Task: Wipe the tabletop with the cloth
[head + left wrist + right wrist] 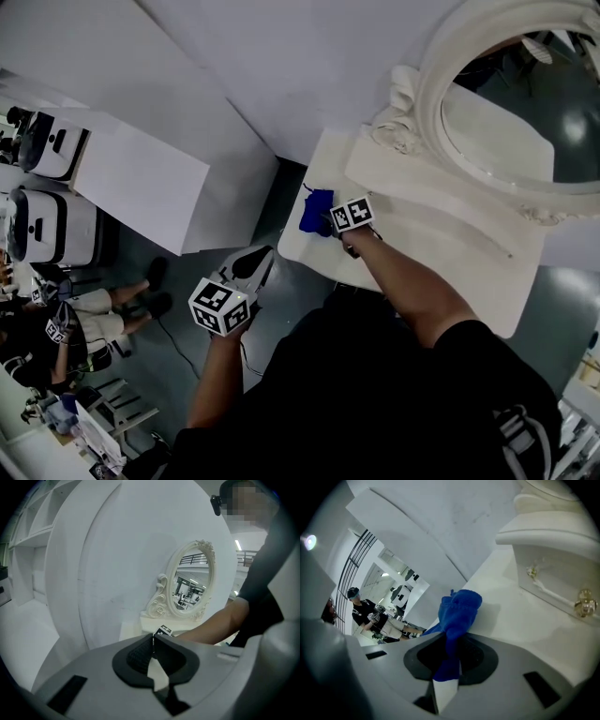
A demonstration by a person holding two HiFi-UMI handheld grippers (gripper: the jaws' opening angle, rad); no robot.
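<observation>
Clamping, right jaws: the right gripper [452, 645] [336, 225] has its jaws closed on the cloth [459, 609] [316, 211], with a fold of fabric pinched between the dark ribbed pads [476, 656].
Cloth, long axis: it runs straight out of the jaws and away from the gripper. In the head view it points left, toward the left edge of the surface [450, 248] [520, 620].
Cloth, make: deep blue, soft and nubbly. It is narrow where it is pinched and bunches into a crumpled knot at the free end.
Cloth, place: at the left edge of the surface, on its far part. The bunched end is down at the tabletop and throws a shadow on it.
Left jaws: the left gripper [153, 641] [261, 255] has its jaws pressed together with nothing between them.
Left gripper, place: held off the near left corner of the surface, above the grey floor [281, 319] and well apart from the cloth.
Surface: white, smooth and matte, a rectangle with rounded corners.
Drawer box: a white drawer box [553, 569] stands on the surface to the right of the cloth and carries a small golden knob [586, 605].
Mirror: the oval mirror [492, 131] [192, 581] rises from the far right of the surface. Its cream frame is carved with scrolls.
</observation>
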